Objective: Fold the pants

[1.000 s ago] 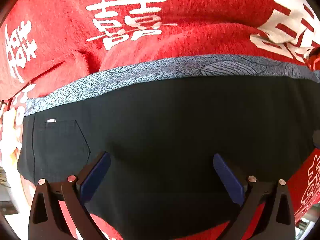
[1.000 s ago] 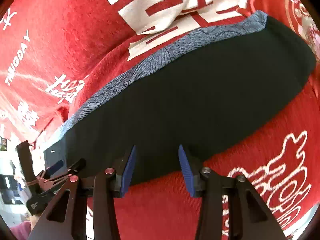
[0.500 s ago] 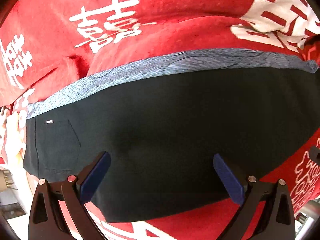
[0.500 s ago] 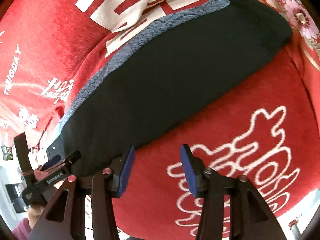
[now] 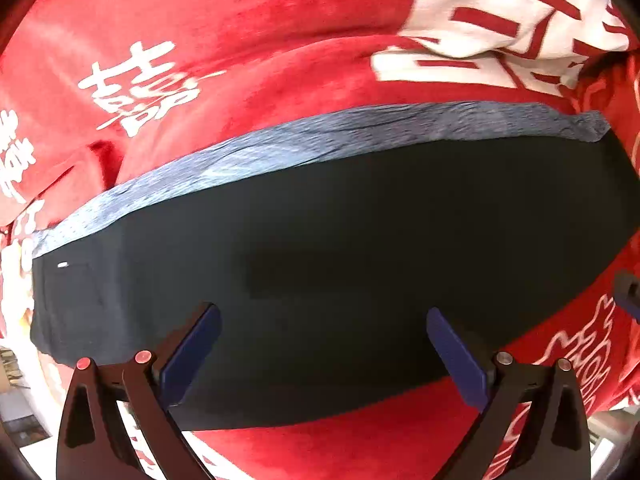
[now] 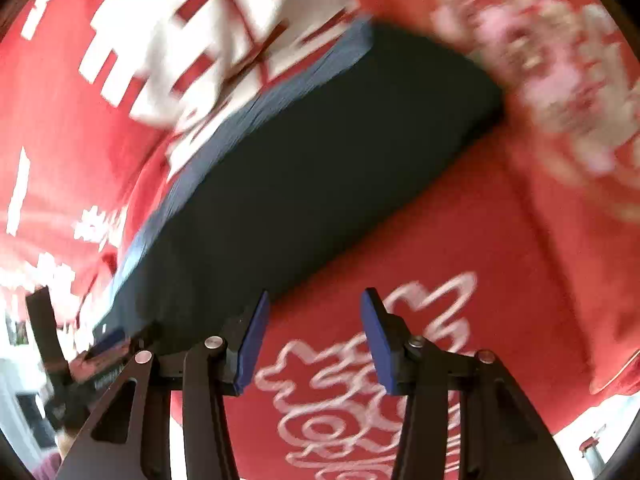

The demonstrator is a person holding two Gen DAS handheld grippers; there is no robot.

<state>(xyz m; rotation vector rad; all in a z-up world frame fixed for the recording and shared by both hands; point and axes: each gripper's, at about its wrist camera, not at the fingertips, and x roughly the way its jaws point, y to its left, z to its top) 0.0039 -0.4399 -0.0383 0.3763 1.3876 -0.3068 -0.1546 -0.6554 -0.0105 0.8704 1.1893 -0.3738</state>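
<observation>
I am looking down over the pants (image 5: 340,264), which are lying folded into a long dark band on a red blanket (image 5: 256,32) with white characters printed on it. A grey-blue patterned strip (image 5: 304,148) is running along the far edge of the pants, peeking out from under the dark top layer. At the left end of the band I am seeing a back pocket (image 5: 72,296) with a small pale tag at its corner.

My left claw (image 5: 324,356) is hanging over the near half of the pants with its blue pads standing wide apart; nothing is pinched between them, and the dark cloth is lying flat beneath.

My right claw (image 6: 314,342) is standing partly open as well, gripping nothing. In the right wrist view it is hovering over bare red blanket (image 6: 460,208), just beside the near edge of the pants (image 6: 304,168), with the left pad (image 6: 252,344) sitting at the cloth's border and the right pad over a white printed motif (image 6: 360,392). This view is blurring, so the floral print at the upper right is not reading clearly. The left claw (image 6: 100,352) is showing at the lower left of this view, near the pocket end of the pants.
</observation>
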